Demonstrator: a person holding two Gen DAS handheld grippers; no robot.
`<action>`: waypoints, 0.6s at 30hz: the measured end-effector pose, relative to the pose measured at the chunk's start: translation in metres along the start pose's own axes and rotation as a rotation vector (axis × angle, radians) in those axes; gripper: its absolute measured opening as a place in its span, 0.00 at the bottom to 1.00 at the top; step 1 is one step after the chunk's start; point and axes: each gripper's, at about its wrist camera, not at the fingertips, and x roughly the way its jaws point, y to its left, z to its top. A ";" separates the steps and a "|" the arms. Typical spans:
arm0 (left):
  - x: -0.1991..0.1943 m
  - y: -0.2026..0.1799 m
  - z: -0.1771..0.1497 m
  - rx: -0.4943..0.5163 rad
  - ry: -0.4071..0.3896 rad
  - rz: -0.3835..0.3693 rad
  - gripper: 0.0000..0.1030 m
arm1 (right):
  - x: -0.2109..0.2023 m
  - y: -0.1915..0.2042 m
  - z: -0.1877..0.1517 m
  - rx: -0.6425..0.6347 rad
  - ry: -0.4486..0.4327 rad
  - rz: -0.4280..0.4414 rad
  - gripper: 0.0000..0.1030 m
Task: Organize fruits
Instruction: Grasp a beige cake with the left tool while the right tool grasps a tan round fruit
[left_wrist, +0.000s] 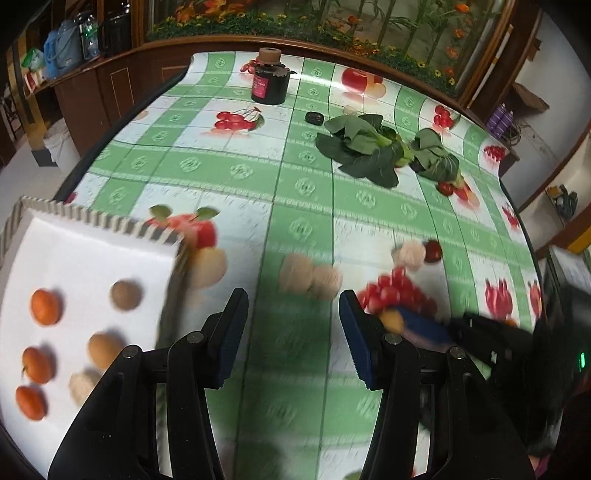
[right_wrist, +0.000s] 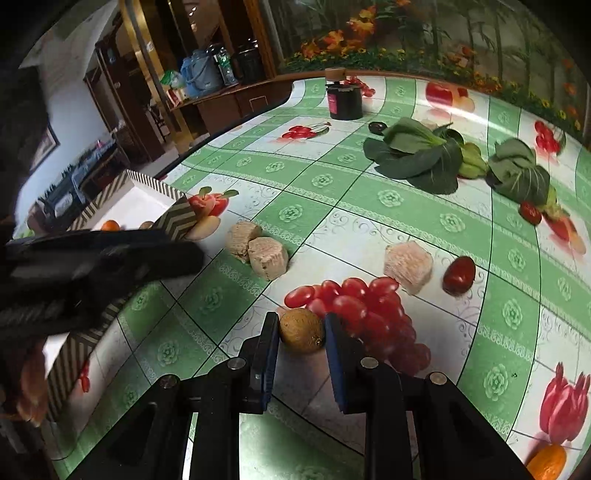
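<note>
Between ribbed blue tongs (right_wrist: 301, 334), round rough brown fruit (right_wrist: 302, 330), glossy tablecloth (right_wrist: 388, 229)

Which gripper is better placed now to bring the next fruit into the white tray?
The right gripper: its pads sit on both sides of the brown fruit. The left gripper is open and empty beside the tray.

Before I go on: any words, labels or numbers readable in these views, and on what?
None can be read.
Pink label on the dark jar: print too small and blurred.
Bottles on the sideboard: labels too small.
Tablecloth: only printed fruit and flower patterns, no words.
</note>
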 end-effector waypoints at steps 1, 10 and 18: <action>0.007 -0.001 0.006 -0.005 0.009 0.002 0.50 | -0.001 -0.001 0.000 0.005 0.001 0.009 0.24; 0.032 0.018 0.016 -0.061 0.067 0.048 0.50 | -0.003 -0.007 -0.002 0.025 0.006 0.047 0.24; 0.030 0.025 0.015 -0.084 0.063 0.051 0.50 | -0.003 -0.006 -0.002 0.024 0.008 0.053 0.24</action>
